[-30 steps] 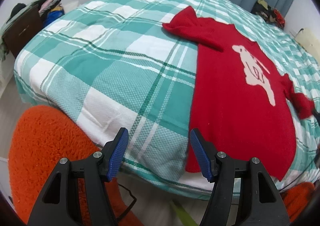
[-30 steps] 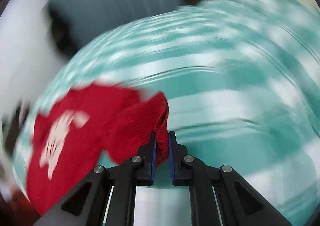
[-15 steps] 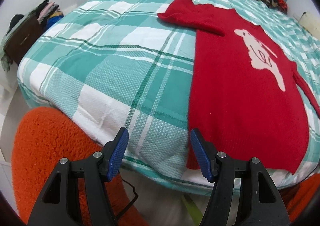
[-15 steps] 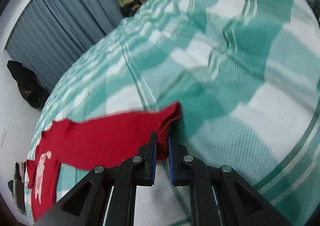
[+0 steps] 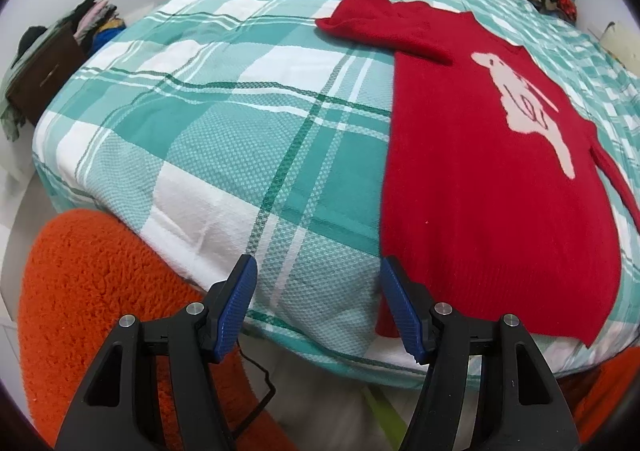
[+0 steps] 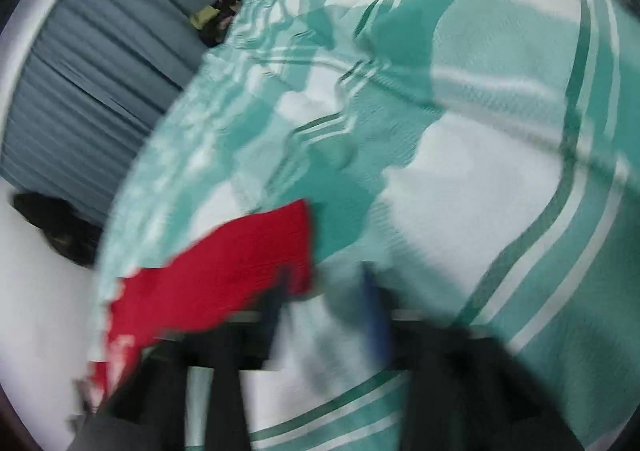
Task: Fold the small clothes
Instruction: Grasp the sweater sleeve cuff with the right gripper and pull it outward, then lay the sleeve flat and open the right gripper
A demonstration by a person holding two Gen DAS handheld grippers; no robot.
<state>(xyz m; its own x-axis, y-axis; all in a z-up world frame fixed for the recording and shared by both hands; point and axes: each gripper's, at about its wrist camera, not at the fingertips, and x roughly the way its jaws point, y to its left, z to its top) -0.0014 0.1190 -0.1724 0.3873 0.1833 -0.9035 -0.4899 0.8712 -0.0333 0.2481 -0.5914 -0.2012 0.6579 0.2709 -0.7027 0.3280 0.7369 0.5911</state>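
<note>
Teal-white checked bedspread (image 5: 224, 131), orange fluffy cushion (image 5: 92, 291) beside bed, grey-blue curtain (image 6: 92, 91) behind

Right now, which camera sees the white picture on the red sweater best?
The left wrist view: the white picture is sharp on the flat red sweater. The right wrist view is blurred and shows mostly a red sleeve, the picture only a smear at the edge.

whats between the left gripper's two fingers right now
Nothing is held. In the left wrist view, the left gripper frames only bare plaid bedspread at the bed's edge; the red sweater hem hangs just behind its right finger.
</note>
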